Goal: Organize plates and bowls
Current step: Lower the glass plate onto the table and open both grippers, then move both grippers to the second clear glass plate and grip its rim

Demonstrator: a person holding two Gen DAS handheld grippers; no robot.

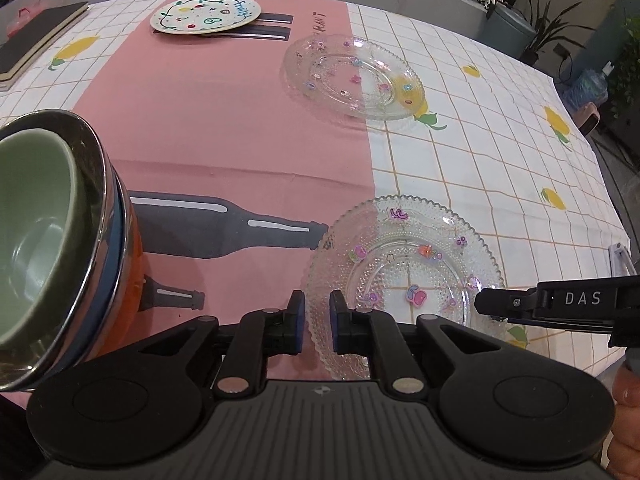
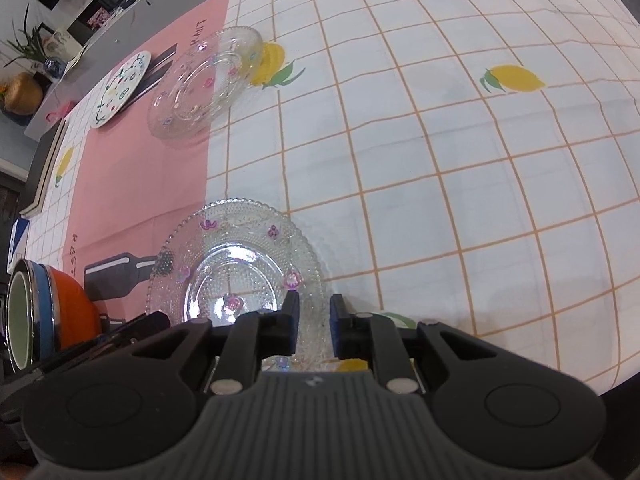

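A clear beaded glass plate (image 1: 404, 272) with flower stickers lies near the table's front edge; it also shows in the right wrist view (image 2: 236, 264). My left gripper (image 1: 317, 322) is open, its fingers on either side of the plate's near left rim. My right gripper (image 2: 314, 320) is open over the same plate's near right rim; its finger shows in the left wrist view (image 1: 520, 304). A second glass plate (image 1: 352, 76) lies farther back (image 2: 204, 88). A white painted plate (image 1: 206, 14) sits at the far end (image 2: 120, 88). A stack of nested bowls (image 1: 48, 240), green inside steel, blue and orange, stands at the left (image 2: 44, 320).
The table carries a white checked lemon cloth (image 2: 440, 140) with a pink runner (image 1: 208, 120) printed with dark bottles. A dark flat book (image 1: 36, 40) lies at the far left. The table edge runs along the right (image 1: 616, 184), with plants and a water bottle beyond it.
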